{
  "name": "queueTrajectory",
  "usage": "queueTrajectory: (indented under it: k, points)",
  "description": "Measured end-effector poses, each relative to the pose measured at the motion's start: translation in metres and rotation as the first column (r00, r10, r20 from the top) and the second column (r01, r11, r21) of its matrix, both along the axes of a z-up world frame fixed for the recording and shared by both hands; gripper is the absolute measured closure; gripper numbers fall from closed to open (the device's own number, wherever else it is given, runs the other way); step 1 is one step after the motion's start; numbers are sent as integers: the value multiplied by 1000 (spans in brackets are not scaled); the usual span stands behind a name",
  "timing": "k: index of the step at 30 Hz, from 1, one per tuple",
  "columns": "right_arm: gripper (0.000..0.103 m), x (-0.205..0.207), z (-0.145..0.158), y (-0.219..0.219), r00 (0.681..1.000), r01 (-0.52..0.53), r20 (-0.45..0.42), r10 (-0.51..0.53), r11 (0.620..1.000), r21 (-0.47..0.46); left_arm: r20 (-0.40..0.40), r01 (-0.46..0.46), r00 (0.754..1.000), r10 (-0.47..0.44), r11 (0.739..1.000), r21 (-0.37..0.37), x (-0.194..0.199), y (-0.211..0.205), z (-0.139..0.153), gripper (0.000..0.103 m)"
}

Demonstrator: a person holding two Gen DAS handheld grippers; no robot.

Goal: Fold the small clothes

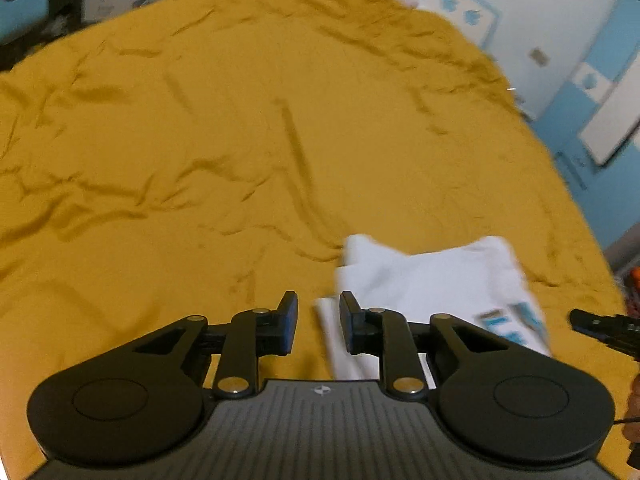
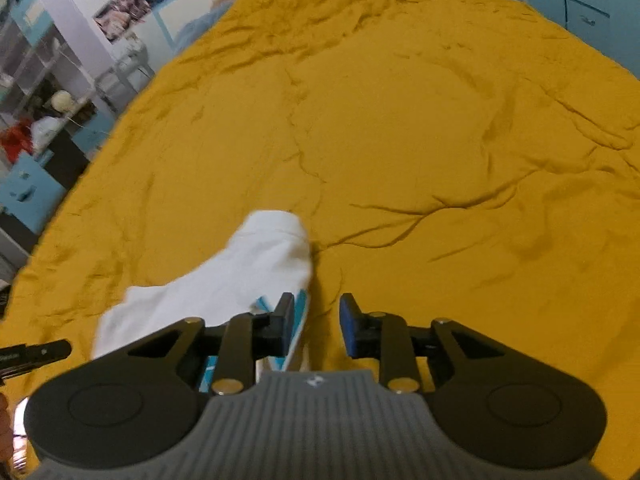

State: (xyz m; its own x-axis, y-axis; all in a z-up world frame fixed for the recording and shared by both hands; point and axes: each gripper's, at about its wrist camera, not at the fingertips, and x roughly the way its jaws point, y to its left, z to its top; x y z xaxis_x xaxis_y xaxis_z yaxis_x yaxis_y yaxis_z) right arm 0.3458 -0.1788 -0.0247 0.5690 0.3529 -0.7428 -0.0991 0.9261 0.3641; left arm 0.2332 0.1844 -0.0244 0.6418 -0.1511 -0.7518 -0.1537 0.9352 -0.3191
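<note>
A wrinkled mustard-yellow bedspread (image 1: 240,140) is filling both views, covering a wide bed. A small white garment (image 1: 432,280) with a blue printed patch is lying on the near part of the bedspread, loosely folded into a rumpled bundle.

In the left wrist view, the left gripper (image 1: 318,322) is pointing down toward the bedspread, its jaws standing a little apart with nothing pinched between them. The garment's near left edge is showing in the gap, and the rest of the cloth is spreading away to the right behind the right-hand finger. The tip of the other gripper is poking in at the far right edge.

In the right wrist view, the right gripper (image 2: 312,322) is likewise angled down, jaws slightly spread and gripping nothing. The white garment (image 2: 224,276) is lying to the left, its blue-printed edge passing just behind the left-hand finger; whether they are touching cannot be told. Blue cabinets (image 2: 584,4) and cluttered shelves (image 2: 36,92) are lining the room's edges, blurred.
</note>
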Motion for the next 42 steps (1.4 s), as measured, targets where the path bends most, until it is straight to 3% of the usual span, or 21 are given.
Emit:
queueTrajectory:
  k: [5, 12, 15, 23, 26, 30, 35, 38, 42]
  points:
    - [81, -44, 31, 4, 990, -133, 35, 133, 991, -9, 50, 127, 991, -127, 992, 2, -28, -34, 33, 78]
    - [80, -110, 44, 22, 959, -276, 45, 280, 958, -77, -8, 251, 968, -251, 967, 30, -62, -87, 37, 78]
    - [80, -133, 37, 27, 955, -288, 39, 295, 950, -122, -40, 278, 960, -276, 959, 54, -78, -98, 22, 78]
    - [81, -173, 7, 39, 935, -330, 37, 354, 902, -280, -100, 274, 958, -270, 961, 28, -105, -99, -17, 80]
    - [81, -169, -15, 34, 939, -333, -16, 342, 901, -278, -131, 280, 954, -270, 958, 59, -109, -100, -31, 82]
    - [81, -163, -35, 29, 944, -330, -60, 325, 913, -240, -162, 267, 953, -257, 963, 44, -107, -94, -45, 89]
    - [81, -171, -63, 41, 921, -382, -56, 386, 865, -326, -204, 277, 944, -260, 959, 61, -101, -95, -67, 94]
    - [81, -164, -74, 31, 933, -358, -61, 355, 894, -268, -203, 258, 947, -247, 966, 27, -97, -88, -73, 95]
    - [81, -163, -77, 29, 931, -363, -56, 361, 894, -262, -192, 252, 950, -245, 968, 15, -95, -84, -67, 95]
